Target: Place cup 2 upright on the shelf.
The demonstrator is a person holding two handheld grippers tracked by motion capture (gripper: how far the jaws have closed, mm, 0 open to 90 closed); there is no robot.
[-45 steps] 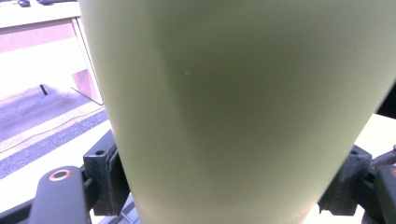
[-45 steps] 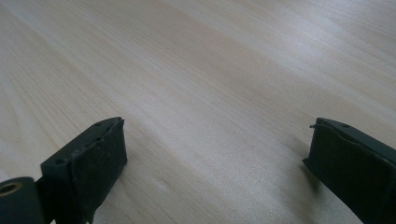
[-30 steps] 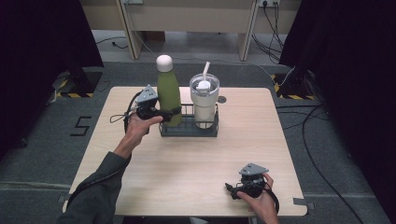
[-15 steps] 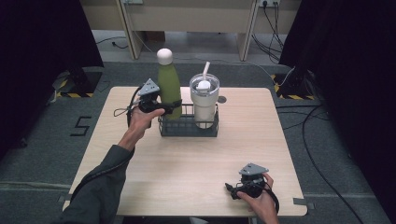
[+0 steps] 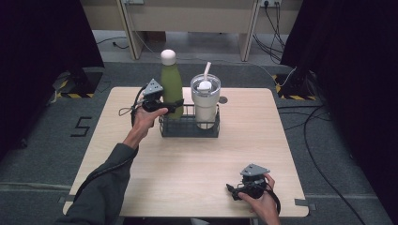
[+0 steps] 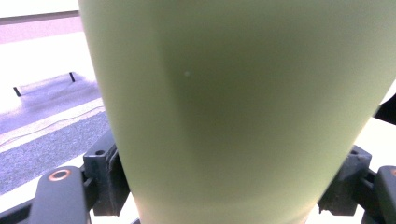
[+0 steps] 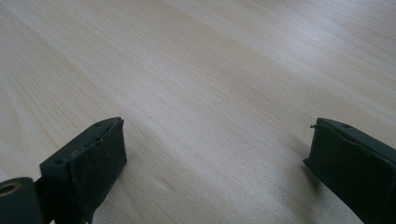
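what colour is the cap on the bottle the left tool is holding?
White, on the green bottle; the cap shows best in the high view.

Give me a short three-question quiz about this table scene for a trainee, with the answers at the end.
1. True or false: the left gripper is shut on the green bottle.
2. What stands in the wire basket beside that bottle? A) a kettle B) a white tumbler with a straw C) a bowl
3. Fill in: the right gripper rests near the table's ____ edge, fingers apart.

Key: 1 true; 2 B, the tumbler; 3 near.
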